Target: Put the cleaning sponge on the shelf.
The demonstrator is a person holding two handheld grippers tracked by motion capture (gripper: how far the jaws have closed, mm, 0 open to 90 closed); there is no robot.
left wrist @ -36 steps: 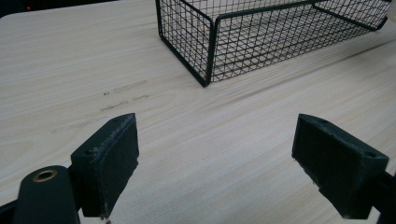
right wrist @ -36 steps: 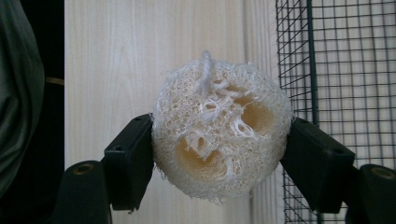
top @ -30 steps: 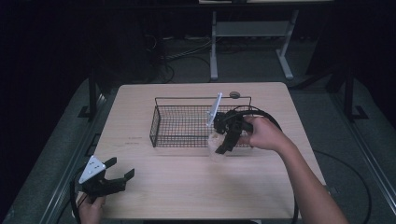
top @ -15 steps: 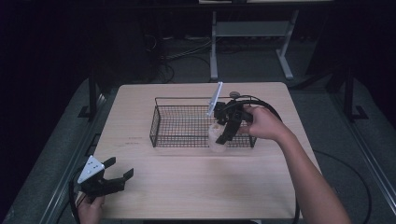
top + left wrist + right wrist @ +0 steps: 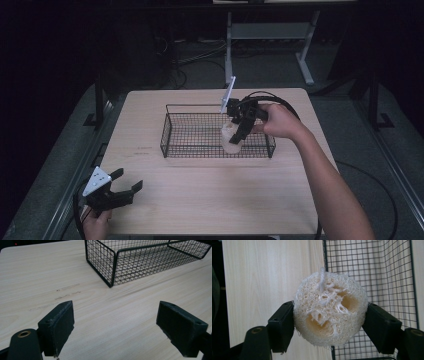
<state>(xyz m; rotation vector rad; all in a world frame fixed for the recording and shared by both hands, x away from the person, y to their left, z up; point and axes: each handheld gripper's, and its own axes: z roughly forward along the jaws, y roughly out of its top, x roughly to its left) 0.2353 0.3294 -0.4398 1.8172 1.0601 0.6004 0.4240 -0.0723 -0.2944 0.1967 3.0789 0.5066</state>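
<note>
At the left, the left gripper (image 5: pixel 121 191) rests low near the table's (image 5: pixel 210 200) near corner, its jaws spread wide with only bare wood between them; the left gripper view shows both pads apart and the corner of the wire basket (image 5: pixel 113 267) well beyond the fingertips.

Moving right, that basket (image 5: pixel 168 134) stands in the middle of the table, a black mesh box open at the top. Over its right part the right gripper (image 5: pixel 234 141) is clamped on a loofah sponge (image 5: pixel 231 137). In the right gripper view the sponge (image 5: pixel 329 317) sits squarely between the two pads, touching both, its fibrous round face toward the camera and a short string loop at its top. Below and past the fingertips lie the basket's near wall and mesh floor (the rim seems to run just beneath the sponge, though I cannot tell exactly how much clearance there is).

The step in hand looks like carrying the sponge into the basket. To do it well, keep the squeeze steady, since loofah is springy and could slip, take it fully past the rim before lowering, and release only once it rests on the mesh.

No brand, label or legible writing appears on anything here.
</note>
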